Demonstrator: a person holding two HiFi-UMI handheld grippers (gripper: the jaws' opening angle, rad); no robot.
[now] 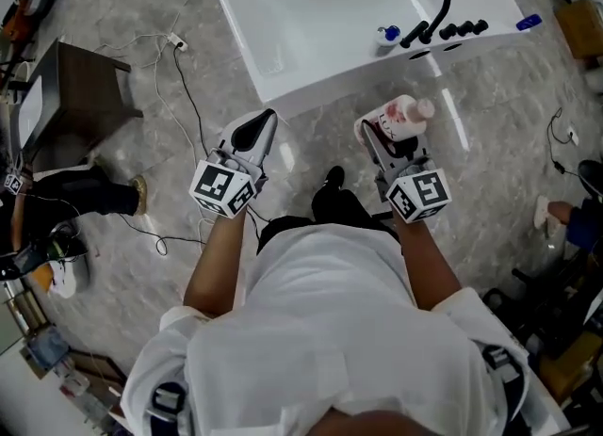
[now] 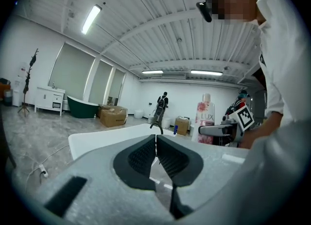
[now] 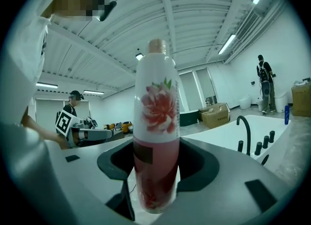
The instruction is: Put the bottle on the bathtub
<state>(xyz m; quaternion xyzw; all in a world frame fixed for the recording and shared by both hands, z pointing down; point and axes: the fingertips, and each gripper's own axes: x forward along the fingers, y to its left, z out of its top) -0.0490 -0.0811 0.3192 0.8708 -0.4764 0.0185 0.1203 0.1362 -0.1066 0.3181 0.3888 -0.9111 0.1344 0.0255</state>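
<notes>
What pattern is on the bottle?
The bottle is white with pink flowers, pink lower half; best in right gripper view.

The right claw [image 3: 156,168] clamped an upright pink-and-white bottle [image 3: 156,107] at its lower half. The white bathtub [image 3: 221,139] with its black faucet [image 3: 245,130] lay toward three o'clock.

A large workshop-like hall is indicated by ceiling strip lights [image 2: 91,19], a freestanding bathtub [image 1: 325,86], cardboard boxes [image 2: 112,117] and loose floor cables [image 1: 188,90].
</notes>
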